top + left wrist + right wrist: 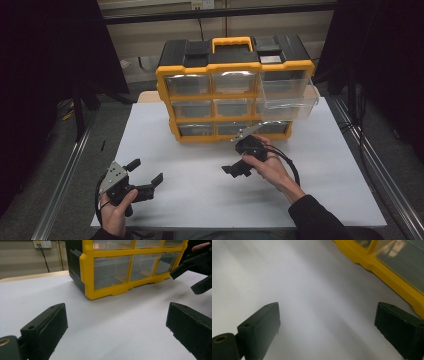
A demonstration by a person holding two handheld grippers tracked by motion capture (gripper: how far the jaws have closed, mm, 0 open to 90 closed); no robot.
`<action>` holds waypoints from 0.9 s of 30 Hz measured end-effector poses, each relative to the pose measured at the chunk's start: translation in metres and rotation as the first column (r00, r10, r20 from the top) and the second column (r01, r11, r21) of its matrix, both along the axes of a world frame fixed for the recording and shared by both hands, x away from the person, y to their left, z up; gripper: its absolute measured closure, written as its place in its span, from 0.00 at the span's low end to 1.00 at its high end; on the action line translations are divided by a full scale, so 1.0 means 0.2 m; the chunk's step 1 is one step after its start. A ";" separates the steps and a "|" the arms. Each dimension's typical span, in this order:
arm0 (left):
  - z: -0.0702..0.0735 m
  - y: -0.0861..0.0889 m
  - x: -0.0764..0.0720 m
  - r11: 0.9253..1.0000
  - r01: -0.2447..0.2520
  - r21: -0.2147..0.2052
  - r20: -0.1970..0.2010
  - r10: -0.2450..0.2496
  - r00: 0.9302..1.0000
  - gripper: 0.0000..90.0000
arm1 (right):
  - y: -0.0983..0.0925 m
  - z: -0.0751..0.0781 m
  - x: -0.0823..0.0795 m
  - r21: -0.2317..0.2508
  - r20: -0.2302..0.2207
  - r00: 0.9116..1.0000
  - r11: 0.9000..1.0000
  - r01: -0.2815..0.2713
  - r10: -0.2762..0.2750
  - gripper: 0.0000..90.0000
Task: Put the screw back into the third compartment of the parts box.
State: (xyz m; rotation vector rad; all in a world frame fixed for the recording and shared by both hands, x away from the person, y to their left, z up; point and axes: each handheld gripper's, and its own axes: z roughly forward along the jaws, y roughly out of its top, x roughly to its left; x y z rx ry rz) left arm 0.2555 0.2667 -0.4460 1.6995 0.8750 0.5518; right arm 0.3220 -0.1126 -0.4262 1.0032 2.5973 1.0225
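Organizer [235, 90], one yellow-and-black cabinet of nine clear drawers in three rows, stands at the far middle of the white table [200, 195]; its top-right drawer [289, 95] is pulled out. Two grippers, left gripper [148, 172] and right gripper [234, 162], hang released, holding nothing, near its front.

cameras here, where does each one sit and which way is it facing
High view: fixed above the person's side, looking forward and down on the white table and yellow drawer organizer, top right drawer pulled out; both hands show, with left gripper and right gripper.
Left gripper view: rides the left gripper, jaws wide apart, facing the organizer's front corner; the right gripper shows at upper right.
Right gripper view: rides the right gripper, jaws wide apart, tilted down at the table beside the organizer's base.
Shared: all three show the organizer and table.
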 end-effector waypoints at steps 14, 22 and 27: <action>0.00 0.00 0.00 1.000 -0.001 0.000 0.000 0.001 1.000 0.04 | -0.15 -0.01 -0.10 0.078 0.082 0.994 0.995 0.064 -0.071 0.05; 0.00 0.00 0.00 1.000 -0.007 -0.008 -0.002 0.007 1.000 0.04 | -0.24 0.00 -0.15 0.112 0.097 0.990 0.989 0.092 -0.103 0.04; 0.00 0.01 0.00 1.000 -0.002 -0.004 0.004 0.002 1.000 0.04 | -0.30 0.01 -0.19 0.146 0.138 0.982 0.984 0.105 -0.125 0.03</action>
